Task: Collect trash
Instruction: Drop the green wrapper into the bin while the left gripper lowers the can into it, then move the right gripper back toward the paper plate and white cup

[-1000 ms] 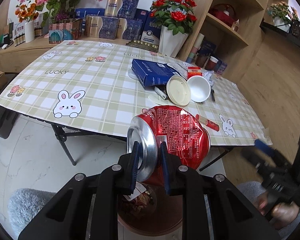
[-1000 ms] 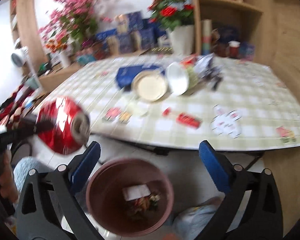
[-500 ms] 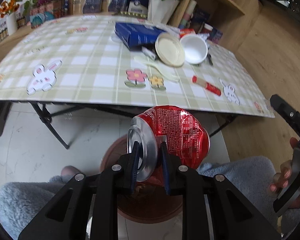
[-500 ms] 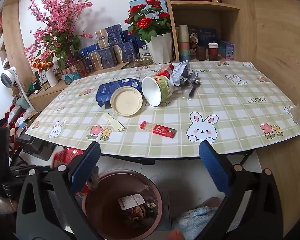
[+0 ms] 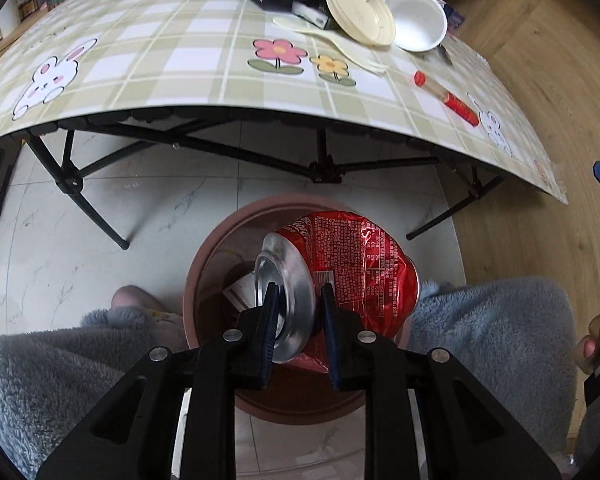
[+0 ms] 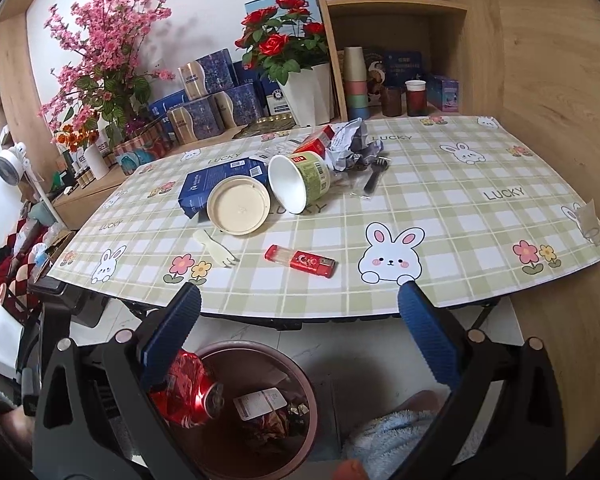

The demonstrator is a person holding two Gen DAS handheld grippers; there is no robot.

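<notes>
My left gripper (image 5: 298,306) is shut on a crushed red soda can (image 5: 352,264) by its silver end and holds it just above the pink trash bin (image 5: 212,256) on the floor. The can (image 6: 188,392) and the bin (image 6: 300,384) also show in the right wrist view, with paper scraps inside the bin. My right gripper (image 6: 298,320) is open and empty, in front of the table's near edge. On the table lie a red lighter (image 6: 300,260), a plastic fork (image 6: 218,254), a round lid (image 6: 238,206), a tipped noodle cup (image 6: 298,180) and a blue box (image 6: 216,182).
The checked tablecloth table (image 6: 480,220) stands on black folding legs (image 5: 100,216). Crumpled wrappers and a black fork (image 6: 374,174) lie further back. Flower pots, boxes and shelves line the far side. Legs in grey fleece (image 5: 60,372) flank the bin.
My left gripper has lowered with the can from table height to just over the bin. My right gripper has steadied, facing the table.
</notes>
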